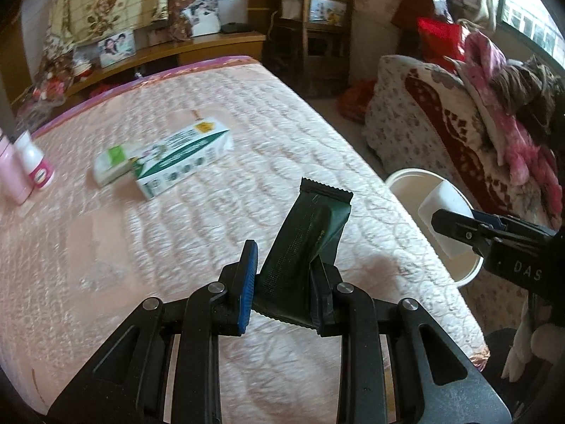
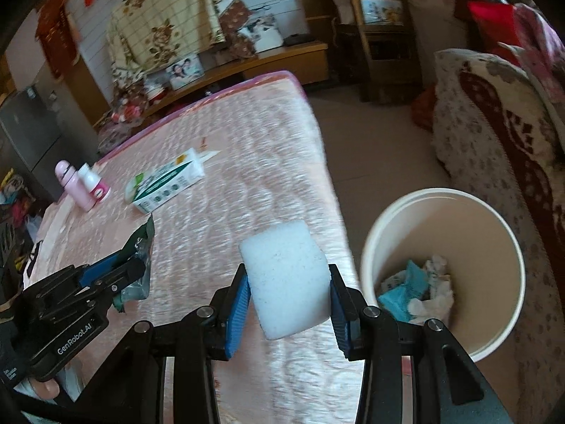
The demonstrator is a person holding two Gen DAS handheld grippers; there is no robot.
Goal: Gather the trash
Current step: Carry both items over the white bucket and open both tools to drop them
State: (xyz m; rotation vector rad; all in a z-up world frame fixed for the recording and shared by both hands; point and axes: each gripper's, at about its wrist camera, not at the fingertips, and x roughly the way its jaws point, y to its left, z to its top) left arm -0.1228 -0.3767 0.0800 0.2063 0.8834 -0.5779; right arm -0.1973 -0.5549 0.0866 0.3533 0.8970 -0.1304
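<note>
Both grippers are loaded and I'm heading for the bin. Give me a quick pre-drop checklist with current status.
1. Left gripper clamped on the dark green wrapper: ok.
2. Right gripper clamped on the white foam block: ok.
3. Bin upright, mouth open, room left above the trash inside: ok.
4. Foam block over the bin mouth: not ok, it hangs above the bed edge, beside the bin.
5. Wrapper over the bin: not ok, it is over the bed.
6. Trash left on the bed: cannot tell; a green-and-white box and two bottles remain.
</note>
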